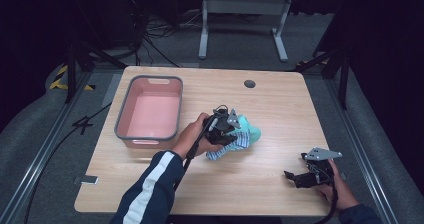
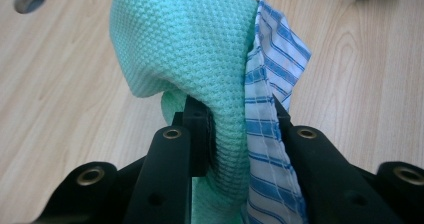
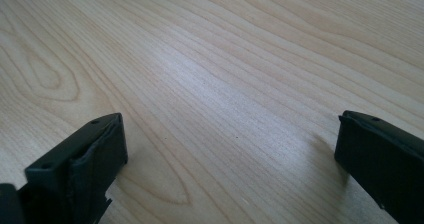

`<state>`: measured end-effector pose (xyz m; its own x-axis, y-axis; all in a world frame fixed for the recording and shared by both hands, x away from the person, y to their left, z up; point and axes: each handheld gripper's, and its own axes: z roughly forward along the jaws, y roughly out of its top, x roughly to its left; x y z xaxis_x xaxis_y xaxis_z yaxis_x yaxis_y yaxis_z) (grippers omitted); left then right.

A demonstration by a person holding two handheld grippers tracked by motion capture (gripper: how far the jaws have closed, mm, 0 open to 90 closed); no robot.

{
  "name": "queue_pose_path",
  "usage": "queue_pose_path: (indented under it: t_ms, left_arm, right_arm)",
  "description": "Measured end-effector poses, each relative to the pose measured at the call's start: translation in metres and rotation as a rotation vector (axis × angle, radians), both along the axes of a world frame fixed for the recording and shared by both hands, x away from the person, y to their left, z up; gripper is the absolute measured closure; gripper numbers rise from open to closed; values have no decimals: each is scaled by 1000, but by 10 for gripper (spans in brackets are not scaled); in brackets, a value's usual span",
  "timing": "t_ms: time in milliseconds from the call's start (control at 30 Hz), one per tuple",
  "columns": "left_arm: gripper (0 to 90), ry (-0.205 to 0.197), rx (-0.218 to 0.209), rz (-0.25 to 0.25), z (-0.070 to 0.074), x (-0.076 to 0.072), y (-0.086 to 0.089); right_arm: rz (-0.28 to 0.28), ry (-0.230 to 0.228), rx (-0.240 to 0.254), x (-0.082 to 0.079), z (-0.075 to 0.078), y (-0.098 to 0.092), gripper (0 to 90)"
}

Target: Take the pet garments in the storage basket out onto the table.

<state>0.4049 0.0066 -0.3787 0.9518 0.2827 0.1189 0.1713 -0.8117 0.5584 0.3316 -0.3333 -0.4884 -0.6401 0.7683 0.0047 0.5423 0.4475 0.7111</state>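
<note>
The left gripper [image 2: 240, 129] has its jaws clamped on two cloths bunched together: a mint-green waffle-weave cloth [image 2: 190, 44], knobbly and thick, and a thin white cloth with blue stripes [image 2: 272, 74] pressed against it. Both rest near the middle of the pale wood-grain desk [image 1: 280, 109], just right of the pink tub [image 1: 150, 109], a rounded rectangular bin with a grey rim. Well right of the tub, near the desk's front edge, the right gripper [image 1: 300, 176] sits low over bare wood, its jaws wide apart.
</note>
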Motion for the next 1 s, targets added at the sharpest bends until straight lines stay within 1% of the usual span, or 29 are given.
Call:
queue_pose_path:
  t_ms: [33,67,167,233,433,500,533,567,667,700,767,833,933,967,1000]
  left_arm:
    - [732,3,9,-9,-2,1,-1]
    - [732,8,9,-6,-5,0,-2]
    - [730,17,25,-11,-13,0,-6]
    - [728,20,32,-21,-19,1,-8]
    - [727,50,40,-10,-36,2,-12]
    - [726,45,57,-7,-41,2,-13]
    - [726,46,65,-15,-42,2,-14]
    - [726,46,65,-12,-45,1,-15]
    - [724,30,83,-6,-49,0,-16]
    - [723,32,90,-4,-50,0,-17]
    - [722,23,106,-8,-53,0,-18]
    - [719,30,109,-11,-57,0,-18]
    - [709,54,108,-9,-63,0,-19]
    - [703,60,105,-12,-64,1,-18]
    - [696,71,98,-5,-65,1,-18]
  right_arm:
    - [1,2,-1,0,0,0,7]
    - [0,0,0,0,0,0,7]
    - [2,2,-1,0,0,0,7]
    - [1,2,-1,0,0,0,7]
    - [2,2,-1,0,0,0,7]
    - [2,2,-1,0,0,0,7]
    - [0,0,0,0,0,0,7]
    - [1,2,-1,0,0,0,7]
    - [0,1,0,0,0,0,7]
    - [2,2,-1,0,0,0,7]
    - [0,0,0,0,0,0,7]
    - [2,2,-1,0,0,0,7]
    - [2,2,-1,0,0,0,7]
    - [1,1,-1,0,0,0,7]
    - [1,0,0,0,0,0,7]
